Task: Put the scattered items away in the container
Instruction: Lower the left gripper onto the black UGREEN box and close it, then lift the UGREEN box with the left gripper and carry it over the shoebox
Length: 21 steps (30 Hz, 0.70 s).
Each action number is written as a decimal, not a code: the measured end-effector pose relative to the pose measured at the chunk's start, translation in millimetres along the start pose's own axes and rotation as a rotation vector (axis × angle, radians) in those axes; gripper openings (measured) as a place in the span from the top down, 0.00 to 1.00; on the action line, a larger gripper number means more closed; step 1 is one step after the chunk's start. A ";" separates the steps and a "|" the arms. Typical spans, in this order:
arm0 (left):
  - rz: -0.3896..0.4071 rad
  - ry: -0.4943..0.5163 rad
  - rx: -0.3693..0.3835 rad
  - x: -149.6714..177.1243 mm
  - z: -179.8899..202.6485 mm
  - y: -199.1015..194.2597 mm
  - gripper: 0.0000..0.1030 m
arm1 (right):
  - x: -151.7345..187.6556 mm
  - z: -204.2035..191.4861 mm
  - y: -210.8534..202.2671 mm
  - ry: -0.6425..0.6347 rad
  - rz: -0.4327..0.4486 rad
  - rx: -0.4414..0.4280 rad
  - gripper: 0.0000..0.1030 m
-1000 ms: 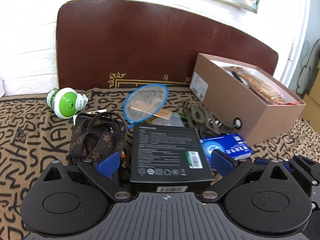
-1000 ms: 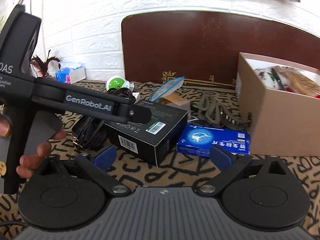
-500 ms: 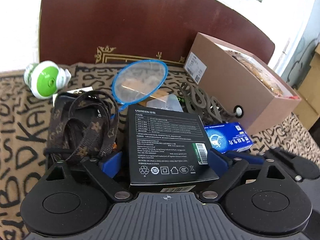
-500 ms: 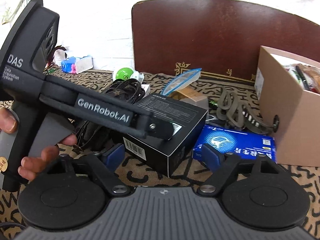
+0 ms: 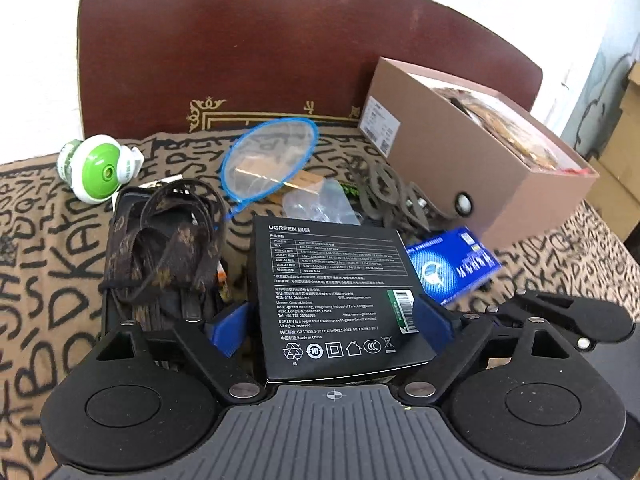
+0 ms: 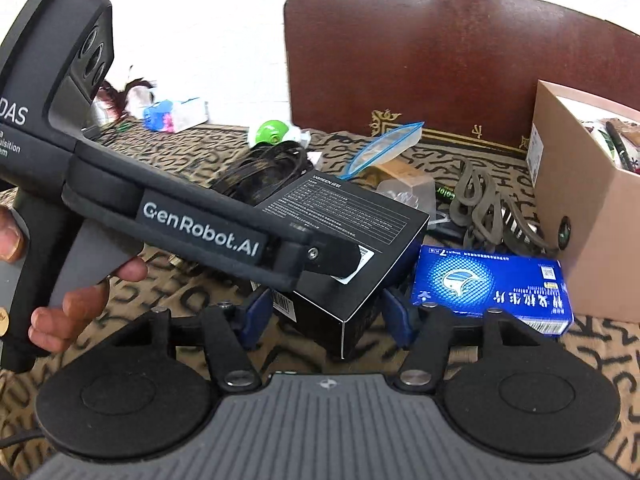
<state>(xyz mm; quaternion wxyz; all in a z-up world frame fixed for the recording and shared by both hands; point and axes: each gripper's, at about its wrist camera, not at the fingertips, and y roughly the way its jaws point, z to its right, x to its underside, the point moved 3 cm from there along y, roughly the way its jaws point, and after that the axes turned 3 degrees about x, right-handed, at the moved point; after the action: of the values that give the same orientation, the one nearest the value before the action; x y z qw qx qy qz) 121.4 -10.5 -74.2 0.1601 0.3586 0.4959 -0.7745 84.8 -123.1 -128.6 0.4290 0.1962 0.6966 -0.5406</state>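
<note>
Right now the left gripper (image 5: 334, 322) has its two blue pads on either side of the black box (image 5: 332, 292), at the end nearest the camera. The pads look like they touch the box sides, so it seems to be squeezing the box, though whether the box has left the patterned cloth (image 5: 48, 272) is hard to say. The right gripper (image 6: 324, 312) is spread wide with nothing in it, and a corner of the same black box (image 6: 352, 240) sits between its pads without touching them.

The black box looks stiff, with flat smooth sides and sharp corners. It may be a bit heavy if something is inside. Its shiny card could slip, so holding it across the two long sides, near the middle, seems safest.

The brown container (image 5: 480, 184) stands behind and to the right, well apart from the box, and it already looks quite full. A blue packet (image 5: 452, 268) lies just beside the box. A tangle of brown straps (image 5: 160, 256) lies on its other side, soft and floppy. A blue-rimmed bag (image 5: 268, 164) and a green and white ball-shaped thing (image 5: 100, 168) sit farther back.
</note>
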 end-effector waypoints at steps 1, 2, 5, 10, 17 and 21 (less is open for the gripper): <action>-0.009 -0.008 0.011 3.5 2.6 -3.6 0.14 | 3.0 -0.6 -6.1 -0.001 -0.004 -0.007 0.38; -0.022 -0.019 0.023 7.7 6.0 -7.0 0.14 | 6.4 0.0 -11.7 -0.005 -0.009 -0.010 0.38; -0.054 -0.011 0.053 21.2 20.4 -15.1 0.13 | 19.0 3.3 -29.1 -0.023 -0.030 -0.013 0.38; -0.112 0.054 0.129 48.6 50.1 -25.9 0.11 | 46.9 12.4 -63.1 -0.043 -0.068 -0.008 0.38; -0.114 0.055 0.142 47.4 50.9 -20.4 0.08 | 55.9 18.7 -75.2 -0.067 -0.036 0.003 0.31; -0.126 0.019 0.152 42.6 44.5 -9.8 0.07 | 54.8 17.2 -66.8 -0.076 -0.023 -0.004 0.27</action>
<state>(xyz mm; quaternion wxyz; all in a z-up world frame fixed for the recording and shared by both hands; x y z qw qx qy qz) 68.4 -40.8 -87.0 0.0785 0.3451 0.4586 -0.8151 11.8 -172.1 -134.8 0.4494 0.1665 0.6831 -0.5511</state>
